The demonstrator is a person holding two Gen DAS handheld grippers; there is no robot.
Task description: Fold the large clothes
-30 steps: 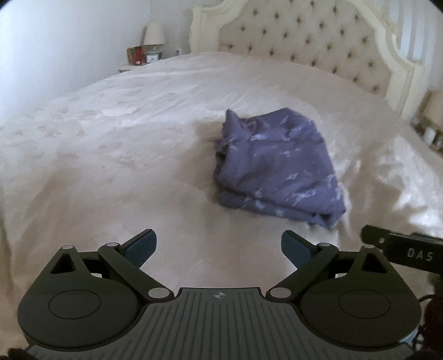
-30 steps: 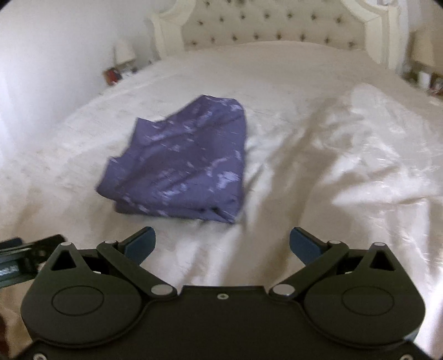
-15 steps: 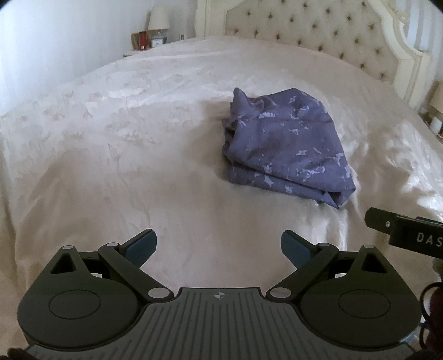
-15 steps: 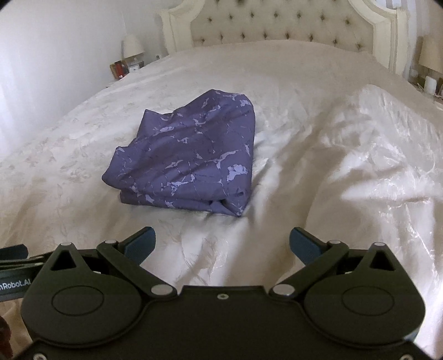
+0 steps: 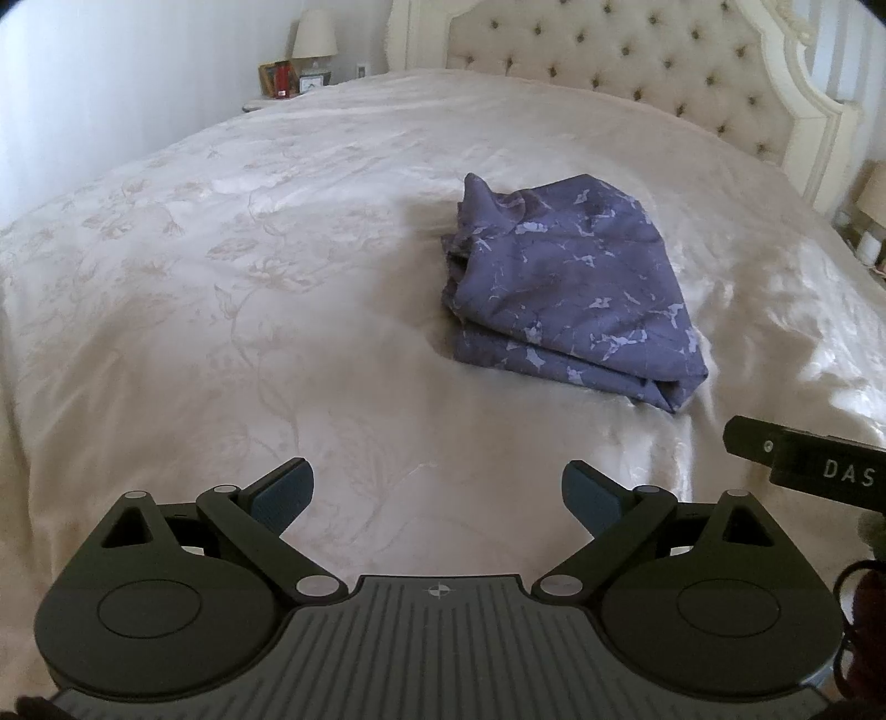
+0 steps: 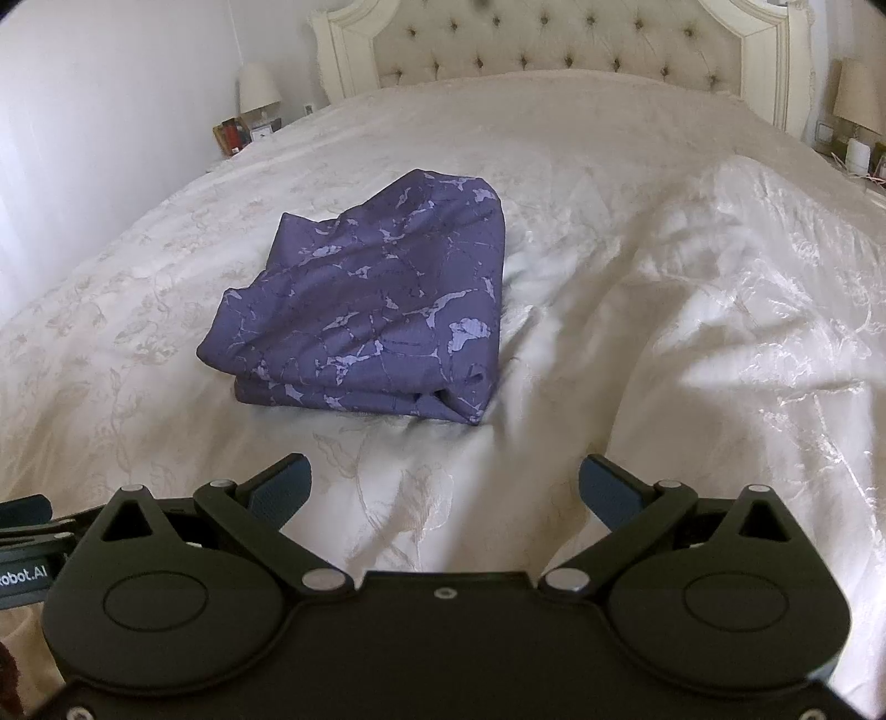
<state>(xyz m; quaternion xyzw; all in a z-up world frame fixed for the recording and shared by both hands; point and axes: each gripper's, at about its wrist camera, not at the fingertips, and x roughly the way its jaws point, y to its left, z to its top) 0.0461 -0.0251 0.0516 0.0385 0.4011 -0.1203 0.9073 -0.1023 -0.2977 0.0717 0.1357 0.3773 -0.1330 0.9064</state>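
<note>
A purple patterned garment (image 5: pixel 565 293) lies folded in a thick bundle on the cream bedspread (image 5: pixel 249 288). It also shows in the right wrist view (image 6: pixel 376 310). My left gripper (image 5: pixel 437 493) is open and empty, held above the bed well short of the bundle, which lies ahead and to the right. My right gripper (image 6: pixel 443 490) is open and empty, also short of the bundle, which lies ahead and slightly left. Neither gripper touches the cloth.
A tufted headboard (image 5: pixel 637 61) stands at the far end. A nightstand with a lamp (image 5: pixel 313 39) is at the far left, another lamp (image 6: pixel 858 94) at the far right. The bedspread (image 6: pixel 747 310) is rumpled on the right.
Both grippers have drawn back and tilted, so the bundle sits a little farther off and steadier in view. The bundle itself has not moved. Both grippers stay open.
</note>
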